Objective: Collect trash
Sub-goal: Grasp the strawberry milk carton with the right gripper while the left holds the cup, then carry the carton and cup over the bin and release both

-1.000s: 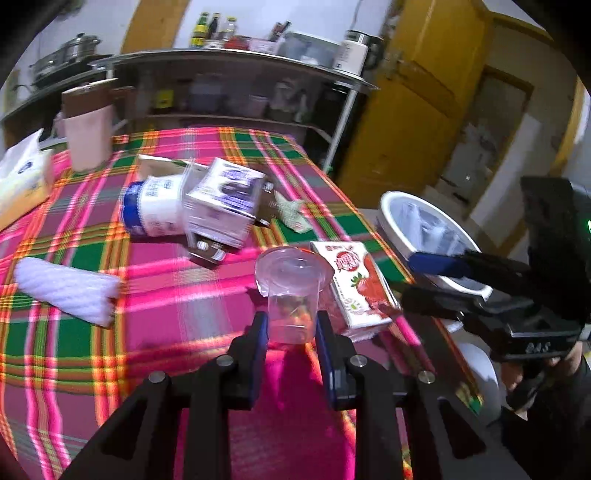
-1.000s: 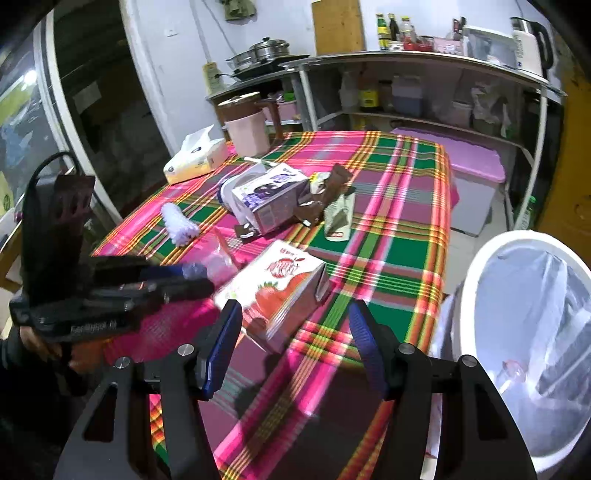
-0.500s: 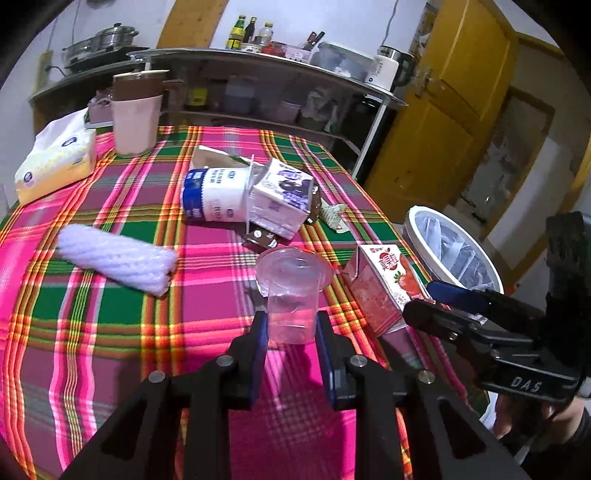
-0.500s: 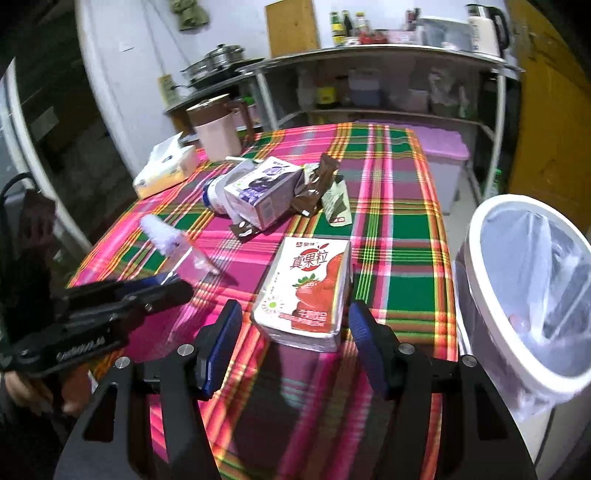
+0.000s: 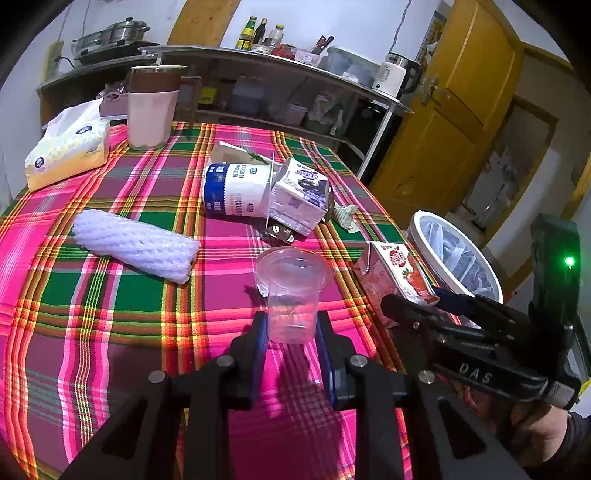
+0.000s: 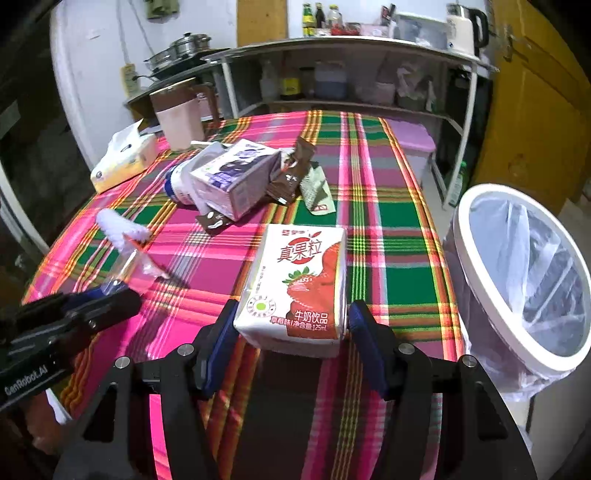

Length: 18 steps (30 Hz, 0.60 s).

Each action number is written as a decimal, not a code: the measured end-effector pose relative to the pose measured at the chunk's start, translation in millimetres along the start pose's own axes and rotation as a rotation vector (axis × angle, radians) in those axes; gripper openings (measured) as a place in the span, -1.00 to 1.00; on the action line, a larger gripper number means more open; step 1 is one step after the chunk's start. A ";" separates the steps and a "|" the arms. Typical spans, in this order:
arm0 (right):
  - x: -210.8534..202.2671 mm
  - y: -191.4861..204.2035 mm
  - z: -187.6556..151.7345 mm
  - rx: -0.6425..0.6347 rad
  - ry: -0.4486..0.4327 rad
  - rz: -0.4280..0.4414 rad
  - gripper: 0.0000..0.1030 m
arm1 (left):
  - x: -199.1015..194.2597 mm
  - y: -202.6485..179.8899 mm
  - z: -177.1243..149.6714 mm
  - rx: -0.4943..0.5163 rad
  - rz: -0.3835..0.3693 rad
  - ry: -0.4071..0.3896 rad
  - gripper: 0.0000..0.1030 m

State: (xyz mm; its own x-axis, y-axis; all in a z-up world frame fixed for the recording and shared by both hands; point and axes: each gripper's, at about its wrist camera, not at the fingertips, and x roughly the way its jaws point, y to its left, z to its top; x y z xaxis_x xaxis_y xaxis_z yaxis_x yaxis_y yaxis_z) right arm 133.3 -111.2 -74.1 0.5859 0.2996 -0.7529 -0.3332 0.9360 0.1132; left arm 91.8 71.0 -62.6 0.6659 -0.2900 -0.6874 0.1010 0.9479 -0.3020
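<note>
We see left tongs (image 5: 291, 334) pinching a clear plastic cup (image 5: 293, 291) above the plaid bench (image 5: 122, 302). Right tongs (image 6: 291, 339) flank the strawberry milk carton (image 6: 299, 284) near the bench edge; whether the pads touch it we can't tell. White lined trash bin (image 6: 524, 280) beside the bench.

We see a surface (image 5: 110, 306) under pink, green and orange plaid cloth, a metal shelf rack (image 6: 351, 48) along the white wall (image 6: 88, 55) behind it, bottles (image 6: 317, 14) and a kettle (image 6: 461, 29) on top, yellow wooden doors (image 5: 454, 122) to the right, dim indoor light
</note>
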 end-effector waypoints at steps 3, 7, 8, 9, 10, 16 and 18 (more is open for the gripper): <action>-3.2 -1.0 0.0 -0.004 -0.010 -0.002 0.06 | -0.1 1.1 0.0 -0.001 0.001 0.000 -0.50; -8.3 -3.8 -1.9 -0.009 -0.017 0.010 0.05 | -0.2 1.0 0.3 0.002 0.002 -0.001 -0.50; -9.5 -4.1 -2.2 -0.009 -0.019 0.012 0.05 | -0.4 -0.4 0.8 0.003 0.003 -0.002 -0.50; -12.4 -6.5 -2.7 -0.007 -0.024 0.014 0.05 | -0.6 -1.1 1.3 0.005 0.004 -0.003 -0.50; -14.9 -8.5 -2.8 -0.006 -0.030 0.014 0.05 | -0.7 -3.4 1.8 0.007 0.005 -0.003 -0.50; -33.3 -26.0 -2.1 0.022 -0.069 0.022 0.05 | 1.6 -21.9 6.4 0.034 0.001 -0.001 -0.50; -40.8 -35.9 -1.7 0.038 -0.086 0.019 0.05 | 3.3 -31.5 9.1 0.048 -0.005 -0.001 -0.50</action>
State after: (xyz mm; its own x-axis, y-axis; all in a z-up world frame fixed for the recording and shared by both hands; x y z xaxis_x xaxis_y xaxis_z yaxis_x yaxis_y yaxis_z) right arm 120.0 -157.4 -48.5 0.6418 0.3306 -0.6919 -0.3173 0.9359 0.1529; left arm 97.5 41.4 -49.4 0.6657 -0.2947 -0.6856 0.1397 0.9517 -0.2734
